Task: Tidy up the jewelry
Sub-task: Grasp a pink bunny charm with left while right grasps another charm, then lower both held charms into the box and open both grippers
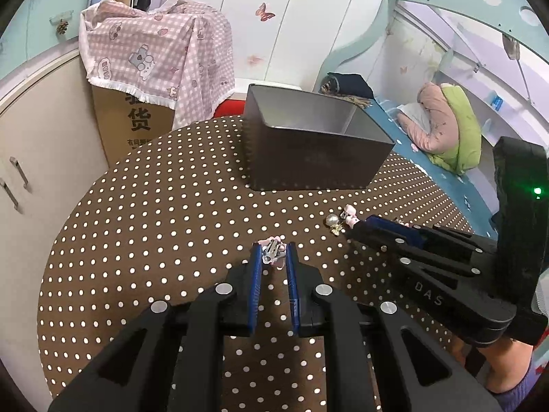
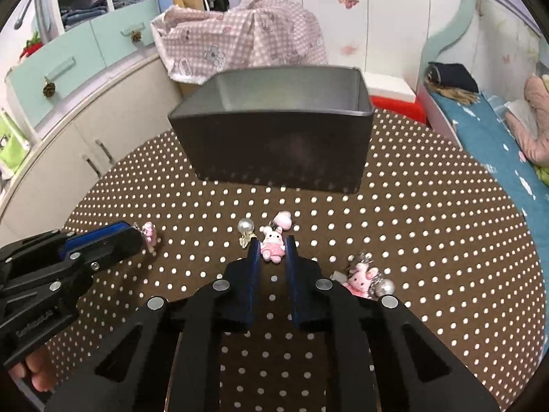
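Pink bunny clip (image 1: 273, 253) sits pinched in my left gripper (image 1: 273, 257). My right gripper (image 2: 272, 250) squeezes another pink bunny charm (image 2: 272, 248) near the grey box (image 2: 274, 144).

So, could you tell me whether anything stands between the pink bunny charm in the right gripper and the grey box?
Nothing visible does. The pink bunny charm sits in the right gripper, and only bare dotted tablecloth and a small pink heart charm lie before the grey box.
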Action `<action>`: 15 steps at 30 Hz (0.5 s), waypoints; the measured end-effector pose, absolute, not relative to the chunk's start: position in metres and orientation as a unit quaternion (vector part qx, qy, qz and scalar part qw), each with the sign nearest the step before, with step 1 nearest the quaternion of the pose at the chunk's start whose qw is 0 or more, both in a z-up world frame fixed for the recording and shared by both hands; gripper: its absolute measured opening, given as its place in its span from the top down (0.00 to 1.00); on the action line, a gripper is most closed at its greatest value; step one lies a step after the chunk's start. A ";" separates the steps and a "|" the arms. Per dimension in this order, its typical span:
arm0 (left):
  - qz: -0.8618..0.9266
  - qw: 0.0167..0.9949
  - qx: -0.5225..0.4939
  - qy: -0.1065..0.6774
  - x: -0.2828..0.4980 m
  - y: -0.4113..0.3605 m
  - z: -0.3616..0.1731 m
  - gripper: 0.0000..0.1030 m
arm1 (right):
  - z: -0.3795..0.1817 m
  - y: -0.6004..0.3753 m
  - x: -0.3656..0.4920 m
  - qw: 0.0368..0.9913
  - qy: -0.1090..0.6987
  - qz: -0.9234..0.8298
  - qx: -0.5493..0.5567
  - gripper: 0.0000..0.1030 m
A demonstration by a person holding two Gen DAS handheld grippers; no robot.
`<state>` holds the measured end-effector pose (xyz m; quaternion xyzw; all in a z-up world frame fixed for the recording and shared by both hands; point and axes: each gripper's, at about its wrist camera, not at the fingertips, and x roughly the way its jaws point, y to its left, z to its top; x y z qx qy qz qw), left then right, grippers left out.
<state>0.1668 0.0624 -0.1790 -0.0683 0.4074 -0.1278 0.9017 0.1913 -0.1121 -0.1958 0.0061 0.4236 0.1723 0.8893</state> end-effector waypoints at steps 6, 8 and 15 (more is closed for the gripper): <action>-0.147 0.906 -0.073 0.390 0.170 0.057 -0.159 0.88 | -0.167 -0.127 0.187 0.898 0.399 0.182 0.024 0.85; -0.158 0.908 -0.076 0.381 0.173 0.055 -0.149 0.88 | -0.154 -0.132 0.187 0.902 0.389 0.185 0.031 0.85; -0.191 0.914 -0.078 0.349 0.194 0.046 -0.108 0.88 | -0.114 -0.147 0.196 0.910 0.360 0.198 0.057 0.85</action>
